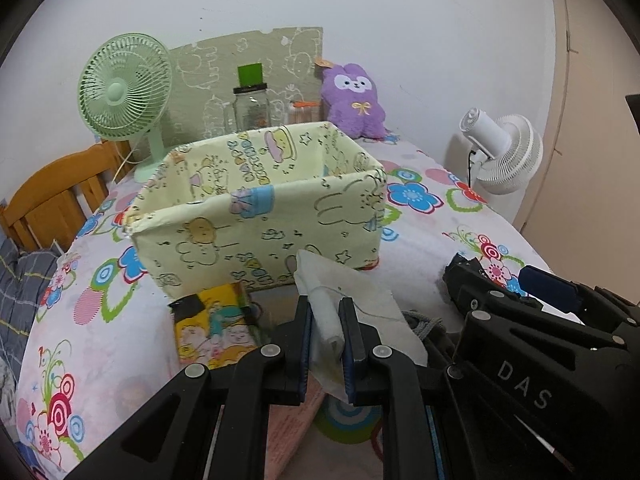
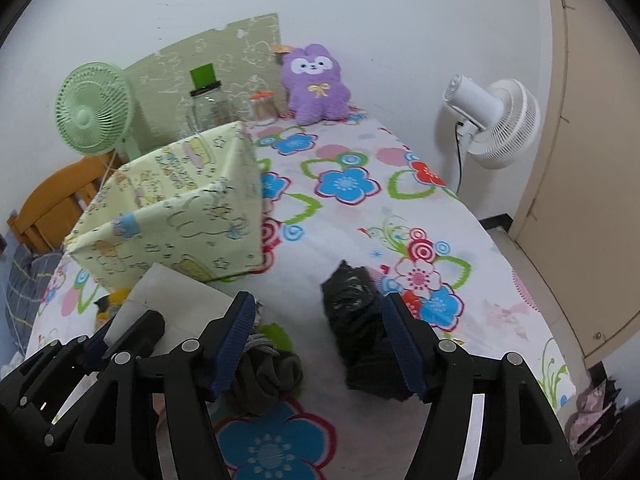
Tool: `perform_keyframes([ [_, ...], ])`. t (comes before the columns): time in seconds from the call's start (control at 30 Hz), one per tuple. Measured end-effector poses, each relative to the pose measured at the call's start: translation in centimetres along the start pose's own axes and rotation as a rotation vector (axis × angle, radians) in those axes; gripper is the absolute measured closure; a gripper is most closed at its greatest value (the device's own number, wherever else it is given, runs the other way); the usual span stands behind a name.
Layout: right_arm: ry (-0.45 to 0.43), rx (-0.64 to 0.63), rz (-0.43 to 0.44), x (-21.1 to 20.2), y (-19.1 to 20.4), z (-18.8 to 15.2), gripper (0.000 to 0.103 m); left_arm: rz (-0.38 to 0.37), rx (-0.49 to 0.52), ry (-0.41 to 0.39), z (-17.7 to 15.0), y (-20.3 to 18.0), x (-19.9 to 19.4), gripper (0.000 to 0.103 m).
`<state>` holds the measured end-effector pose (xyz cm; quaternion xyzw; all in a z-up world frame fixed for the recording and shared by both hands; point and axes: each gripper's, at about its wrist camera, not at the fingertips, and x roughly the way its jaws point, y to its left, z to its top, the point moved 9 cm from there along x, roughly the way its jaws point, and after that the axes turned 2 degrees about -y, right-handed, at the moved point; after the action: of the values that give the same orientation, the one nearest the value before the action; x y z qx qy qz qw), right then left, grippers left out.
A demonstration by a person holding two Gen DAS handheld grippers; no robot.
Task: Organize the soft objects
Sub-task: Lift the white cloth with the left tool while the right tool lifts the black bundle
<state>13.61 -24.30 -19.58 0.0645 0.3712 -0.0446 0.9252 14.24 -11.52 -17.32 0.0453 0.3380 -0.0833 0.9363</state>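
Note:
My left gripper [image 1: 328,328] is shut on a folded white cloth [image 1: 348,292], held just in front of the pale yellow fabric box [image 1: 260,208] with cartoon prints. From the right wrist view the same white cloth [image 2: 176,300] shows at the lower left, beside the box [image 2: 172,208]. My right gripper [image 2: 320,340] stands open low over the flowered bedsheet [image 2: 400,208]. A crumpled black bundle [image 2: 360,332] lies between its fingers, close against the right one and not squeezed. A grey rolled sock [image 2: 264,372] lies under the left finger.
A yellow cartoon packet [image 1: 216,328] and a pink cloth [image 1: 288,432] lie near the box. At the back stand a green fan [image 1: 124,96], a glass jar [image 1: 250,108] and a purple plush [image 1: 356,100]. A white fan [image 2: 492,124] stands off the bed's right edge.

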Motion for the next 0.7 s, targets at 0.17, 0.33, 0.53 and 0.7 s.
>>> perform_keyframes([
  [0.17,0.033,0.015,-0.004,1.3,-1.0,-0.7,0.033,0.012,0.025,0.033,-0.5,-1.0,1.3,0.092],
  [0.33,0.054,0.026,0.015,2.6,-1.5,-1.1,0.034,0.018,0.047,0.056,-0.8,-1.8,2.4,0.092],
  [0.53,0.063,0.019,0.028,3.5,-1.5,-1.2,0.046,0.026,0.061,0.075,-1.0,-2.3,3.1,0.092],
  [0.7,0.064,0.008,0.037,3.6,-1.3,-1.2,0.063,0.031,0.062,0.076,-1.1,-2.3,3.3,0.092],
])
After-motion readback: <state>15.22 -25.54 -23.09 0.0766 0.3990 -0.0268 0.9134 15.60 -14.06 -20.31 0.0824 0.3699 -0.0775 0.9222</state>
